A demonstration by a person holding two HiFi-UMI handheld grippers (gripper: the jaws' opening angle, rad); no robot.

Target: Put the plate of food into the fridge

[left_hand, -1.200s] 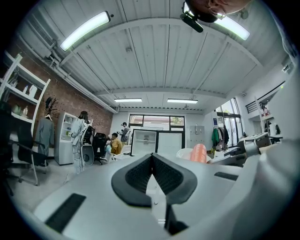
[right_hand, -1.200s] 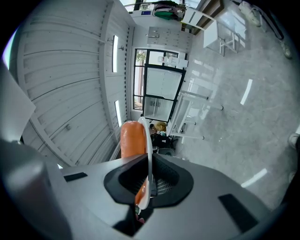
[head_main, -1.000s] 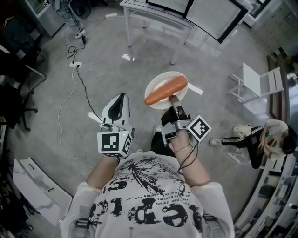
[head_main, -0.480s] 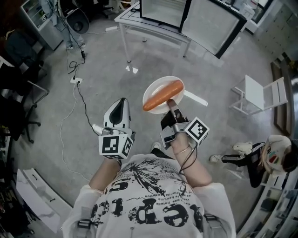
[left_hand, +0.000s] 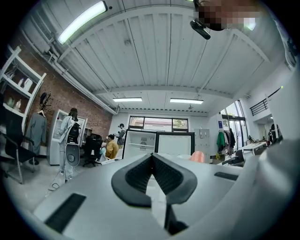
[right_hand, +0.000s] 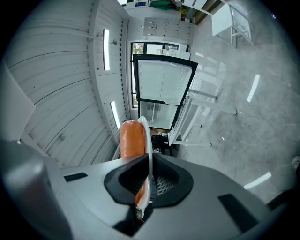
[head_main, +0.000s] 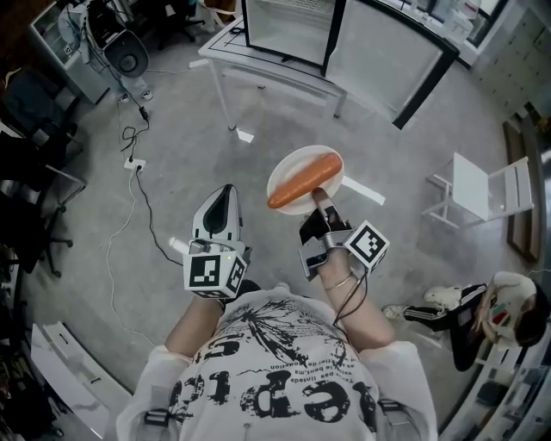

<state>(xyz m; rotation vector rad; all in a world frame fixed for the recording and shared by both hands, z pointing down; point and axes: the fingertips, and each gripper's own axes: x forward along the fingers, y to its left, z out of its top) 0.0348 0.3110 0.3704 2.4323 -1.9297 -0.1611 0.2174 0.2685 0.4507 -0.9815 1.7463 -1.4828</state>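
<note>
In the head view a white plate point(head_main: 291, 166) carries one long orange piece of food point(head_main: 305, 180), held level over the grey floor. My right gripper point(head_main: 319, 199) is shut on the plate's near rim. In the right gripper view the plate point(right_hand: 149, 140) shows edge-on between the pads, with the orange food point(right_hand: 131, 139) on its left side. The fridge point(head_main: 288, 24) stands ahead on a white table point(head_main: 225, 52), its door point(head_main: 387, 53) swung open; it also shows in the right gripper view as the fridge point(right_hand: 164, 86). My left gripper point(head_main: 225, 193) is shut and holds nothing, left of the plate.
A white chair point(head_main: 482, 185) stands at the right. A person point(head_main: 482, 314) sits low at the right edge. Cables point(head_main: 131, 168) run over the floor at the left, near dark office chairs point(head_main: 34, 198). White strips point(head_main: 362, 188) lie on the floor.
The fridge and its table have come nearer and lower in the head view as I walk toward them. The plate stays in the right gripper; both grippers keep their places.
</note>
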